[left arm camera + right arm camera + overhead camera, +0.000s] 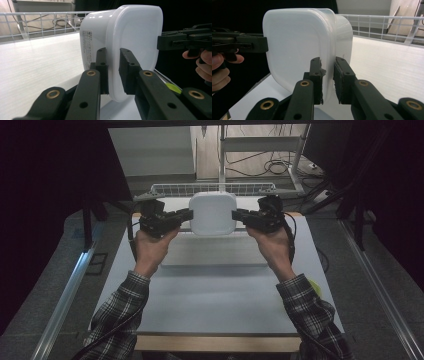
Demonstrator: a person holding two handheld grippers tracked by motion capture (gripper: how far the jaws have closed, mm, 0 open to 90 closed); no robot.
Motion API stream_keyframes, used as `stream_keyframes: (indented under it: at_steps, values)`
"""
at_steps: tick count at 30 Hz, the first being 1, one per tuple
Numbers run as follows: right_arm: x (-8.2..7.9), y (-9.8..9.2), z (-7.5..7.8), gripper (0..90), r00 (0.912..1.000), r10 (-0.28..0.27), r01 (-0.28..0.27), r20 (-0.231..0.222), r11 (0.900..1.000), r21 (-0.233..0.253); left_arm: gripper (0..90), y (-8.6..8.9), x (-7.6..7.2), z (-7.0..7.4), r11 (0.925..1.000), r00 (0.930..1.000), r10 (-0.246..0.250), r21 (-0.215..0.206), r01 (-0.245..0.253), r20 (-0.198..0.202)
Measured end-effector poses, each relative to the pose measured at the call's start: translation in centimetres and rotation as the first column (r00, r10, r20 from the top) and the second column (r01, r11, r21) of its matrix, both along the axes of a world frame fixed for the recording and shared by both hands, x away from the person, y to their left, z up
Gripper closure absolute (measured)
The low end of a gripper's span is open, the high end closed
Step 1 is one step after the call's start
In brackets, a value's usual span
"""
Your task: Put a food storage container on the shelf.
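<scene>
Up near the far end of the table, a white lidded container hangs between the two grippers, lifted clear of the surface. The left gripper has it by the left edge and the right gripper by the right edge, so the container sits level between them in the high view, its rounded square lid facing up toward the camera.

From the left gripper view, the left gripper has its two black fingers clamped on the rim of the container, one finger on the lid side and one on the body side, with the lid's lip pinched between them. A printed label runs down the container's side wall. Across the lid, the other gripper bites the opposite edge, held by a hand.

Likewise in the right gripper view, the right gripper has its fingers closed on the rim of the container, and the left one grips the far edge at the picture's left.

Behind the container a white wire rack stands along the table's far edge. A pale flat slab lies on the table just below the container, between the person's hands. Both forearms wear plaid sleeves
</scene>
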State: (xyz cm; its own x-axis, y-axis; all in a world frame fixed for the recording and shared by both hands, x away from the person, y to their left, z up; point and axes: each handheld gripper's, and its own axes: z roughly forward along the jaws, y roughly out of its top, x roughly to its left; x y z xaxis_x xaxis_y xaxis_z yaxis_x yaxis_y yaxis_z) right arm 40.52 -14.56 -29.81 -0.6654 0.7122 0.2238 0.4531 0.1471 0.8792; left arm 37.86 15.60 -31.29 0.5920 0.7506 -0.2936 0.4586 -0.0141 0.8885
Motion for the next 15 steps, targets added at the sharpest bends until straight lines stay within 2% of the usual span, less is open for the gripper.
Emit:
stream_keyframes:
  at_steps: [8,15]
  values:
    - [1.7,0.3,0.0,77.4,0.9996,-0.021,0.021,-0.017,1.000,-0.001,78.3,0.0,1.9,-0.1,1.0000,0.9997,0.004,-0.005,-0.004,-0.024]
    - [2.4,0.4,0.0,77.0,0.9996,-0.022,0.022,-0.017,1.000,-0.006,77.1,-0.1,2.5,-0.3,0.9999,0.9997,0.016,-0.001,-0.016,-0.019]
